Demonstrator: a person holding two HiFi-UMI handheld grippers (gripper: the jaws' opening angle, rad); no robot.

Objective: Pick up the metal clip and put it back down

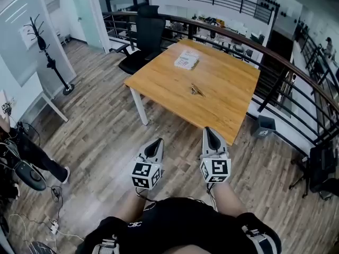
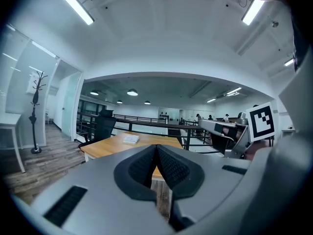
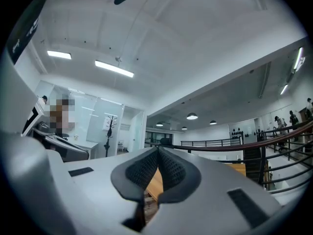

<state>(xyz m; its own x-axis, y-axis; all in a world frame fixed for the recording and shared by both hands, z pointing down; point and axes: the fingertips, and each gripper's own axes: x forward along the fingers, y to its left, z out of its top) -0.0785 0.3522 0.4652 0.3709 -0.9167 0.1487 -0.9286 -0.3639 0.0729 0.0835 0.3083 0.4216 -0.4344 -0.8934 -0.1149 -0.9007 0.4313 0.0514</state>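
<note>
My left gripper (image 1: pixel 157 144) and right gripper (image 1: pixel 211 134) are both pinched together, empty. The metal clip (image 1: pixel 197 90) lies on the wooden table (image 1: pixel 164 83), well ahead.

Grey tools (image 1: pixel 158 142) (image 1: pixel 208 130); black shirt (image 1: pixel 185 222)

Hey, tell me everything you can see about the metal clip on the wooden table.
The metal clip is a small, thin, shiny piece, greyish with a brassy glint. In the head view it is too small to make out its parts. It lies flat on the wooden table, roughly mid-table, nearer the person than the stack of papers and apart from it. Only the tabletop touches it. The left gripper and right gripper are away from it, shut and empty.
</note>
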